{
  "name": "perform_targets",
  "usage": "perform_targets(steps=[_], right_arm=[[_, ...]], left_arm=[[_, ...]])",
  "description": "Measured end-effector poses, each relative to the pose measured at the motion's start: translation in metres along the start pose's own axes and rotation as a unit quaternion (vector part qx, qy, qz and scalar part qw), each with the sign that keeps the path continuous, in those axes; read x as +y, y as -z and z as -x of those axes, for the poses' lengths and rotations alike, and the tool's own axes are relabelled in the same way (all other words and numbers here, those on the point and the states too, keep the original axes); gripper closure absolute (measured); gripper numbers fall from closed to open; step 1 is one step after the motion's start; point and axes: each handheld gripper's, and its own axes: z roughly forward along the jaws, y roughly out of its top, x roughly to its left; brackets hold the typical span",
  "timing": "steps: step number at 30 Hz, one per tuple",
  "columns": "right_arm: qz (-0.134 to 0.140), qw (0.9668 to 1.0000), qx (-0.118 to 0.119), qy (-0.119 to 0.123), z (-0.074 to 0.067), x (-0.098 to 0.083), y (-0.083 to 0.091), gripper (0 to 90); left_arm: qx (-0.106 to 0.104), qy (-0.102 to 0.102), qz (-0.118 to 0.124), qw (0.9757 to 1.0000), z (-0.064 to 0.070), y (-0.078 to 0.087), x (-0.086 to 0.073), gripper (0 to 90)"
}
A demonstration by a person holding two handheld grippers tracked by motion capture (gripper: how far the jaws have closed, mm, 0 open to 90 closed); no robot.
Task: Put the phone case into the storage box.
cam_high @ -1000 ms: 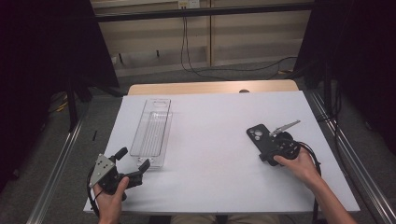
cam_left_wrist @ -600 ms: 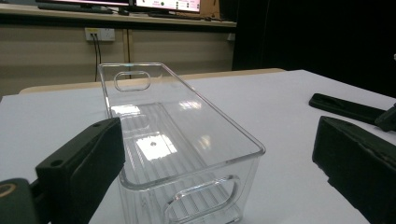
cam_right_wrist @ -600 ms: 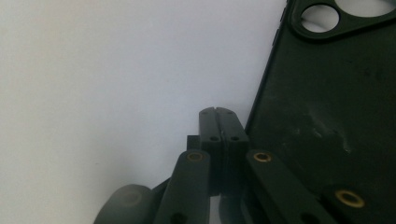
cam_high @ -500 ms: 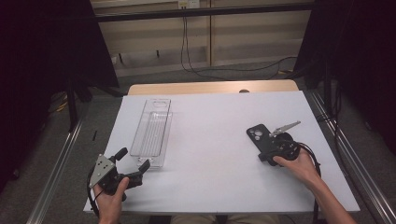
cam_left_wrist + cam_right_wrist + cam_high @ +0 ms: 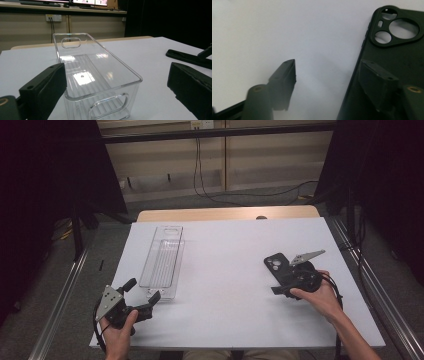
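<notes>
The right gripper [image 5: 286,281] straddles the near left edge of the phone case [image 5: 392,62], jaws spread. The case's long axis runs near-far. The left gripper [image 5: 142,299], jaws spread, faces the clear bin [image 5: 97,75].

We see our right gripper [image 5: 327,72] low over the white table [image 5: 274,30], jaws spread apart: one over bare surface, the other above the black phone case [image 5: 402,55], camera cutouts showing.

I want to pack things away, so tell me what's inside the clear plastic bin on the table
Nothing shows inside the clear rectangular plastic bin: through its walls there is just its own ribbed floor and reflections. The left hand-held gripper sits open at its near end, outside it.
</notes>
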Motion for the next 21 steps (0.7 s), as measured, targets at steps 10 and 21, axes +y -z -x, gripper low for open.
perform_targets(steps=[10,21], right_arm=[[0.020,0.9998,0.006,-0.003,0.002,0.002,0.005,6.4],[0.065,0.9977,-0.016,-0.005,-0.001,0.004,0.014,8.5]], left_arm=[[0.003,-0.002,-0.003,1.0000,-0.001,0.001,0.000,2.7],[0.000,-0.003,-0.002,1.0000,-0.001,0.001,0.000,2.7]])
